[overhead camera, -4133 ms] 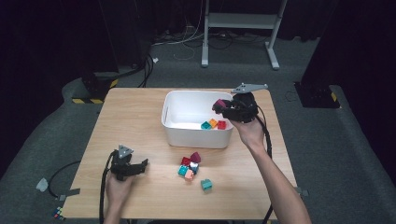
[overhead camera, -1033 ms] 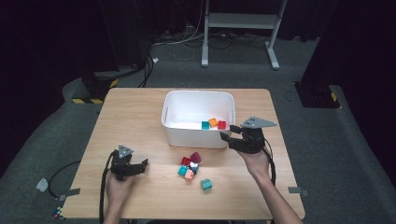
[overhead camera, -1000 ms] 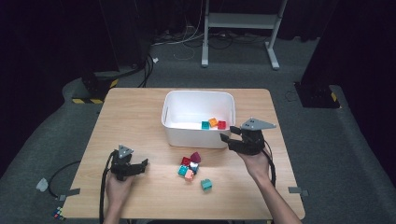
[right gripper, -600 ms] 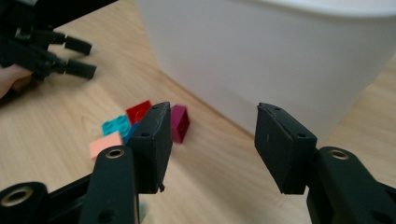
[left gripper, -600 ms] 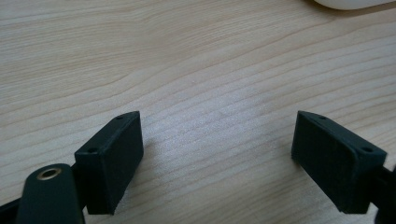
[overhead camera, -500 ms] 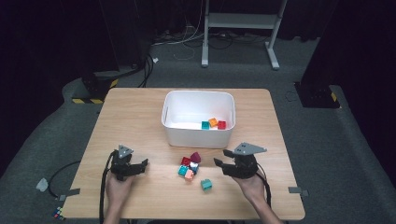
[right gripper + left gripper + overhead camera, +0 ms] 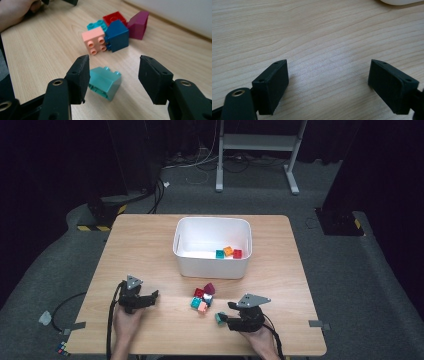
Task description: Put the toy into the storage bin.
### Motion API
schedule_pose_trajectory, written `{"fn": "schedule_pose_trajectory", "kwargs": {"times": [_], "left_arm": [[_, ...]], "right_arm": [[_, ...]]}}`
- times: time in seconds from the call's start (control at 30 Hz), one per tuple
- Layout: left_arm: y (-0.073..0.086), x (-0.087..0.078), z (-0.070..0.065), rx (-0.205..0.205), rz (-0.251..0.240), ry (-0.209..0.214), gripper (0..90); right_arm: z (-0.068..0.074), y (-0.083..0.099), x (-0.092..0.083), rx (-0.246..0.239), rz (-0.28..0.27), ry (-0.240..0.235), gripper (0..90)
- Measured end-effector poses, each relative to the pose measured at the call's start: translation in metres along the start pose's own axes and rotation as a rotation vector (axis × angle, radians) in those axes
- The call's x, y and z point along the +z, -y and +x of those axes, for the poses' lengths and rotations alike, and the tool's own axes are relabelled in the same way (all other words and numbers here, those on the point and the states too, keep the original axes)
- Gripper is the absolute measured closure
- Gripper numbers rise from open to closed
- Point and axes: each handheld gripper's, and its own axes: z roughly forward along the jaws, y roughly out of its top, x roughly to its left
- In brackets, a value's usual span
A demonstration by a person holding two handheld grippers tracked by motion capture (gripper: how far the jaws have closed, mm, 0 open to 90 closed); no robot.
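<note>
My left gripper [image 7: 150, 296] and my right gripper [image 7: 223, 318] are black. Each has a grey three-cornered plate on top, back from the fingers. My fingers [image 7: 155, 78] are flat black blocks with small screw holes. Behind them sits a shiny round pin. Black cables trail back past my bare forearms.

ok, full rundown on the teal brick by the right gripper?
The teal brick is a glossy plastic block with round studs, tipped on its side so the studs point away and its hollow underside faces the camera. It lies alone on the wooden table, apart from the brick cluster. The right gripper, whose fingers have just been opening, straddles it; the left finger looks close, contact unclear.
</note>
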Motion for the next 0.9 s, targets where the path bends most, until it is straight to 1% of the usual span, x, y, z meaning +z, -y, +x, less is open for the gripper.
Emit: {"fn": "schedule_pose_trajectory", "kwargs": {"times": [0.03,0.17,0.27,0.4,0.6,0.73,0.9], "left_arm": [[0.0,0.0,0.0,0.0,0.0,0.0,16.8],[0.0,0.0,0.0,0.0,0.0,0.0,16.8],[0.0,0.0,0.0,0.001,0.001,0.001,16.8],[0.0,0.0,0.0,0.0,0.0,0.0,16.8],[0.0,0.0,0.0,-0.006,-0.003,0.002,16.8],[0.0,0.0,0.0,-0.005,-0.003,0.001,16.8],[0.0,0.0,0.0,-0.005,-0.003,0.0,16.8]], "right_arm": [[0.001,0.001,0.002,0.003,0.006,-0.007,41.5],[0.006,0.003,0.008,-0.015,0.02,-0.018,40.5],[0.007,0.003,0.013,-0.025,0.04,-0.007,40.5],[0.006,0.005,0.02,-0.016,0.065,-0.004,40.9],[0.006,0.007,0.025,-0.037,0.081,0.032,46.6],[0.005,0.007,0.025,-0.047,0.086,0.052,53.9],[0.004,0.007,0.025,-0.059,0.087,0.069,56.3]]}}
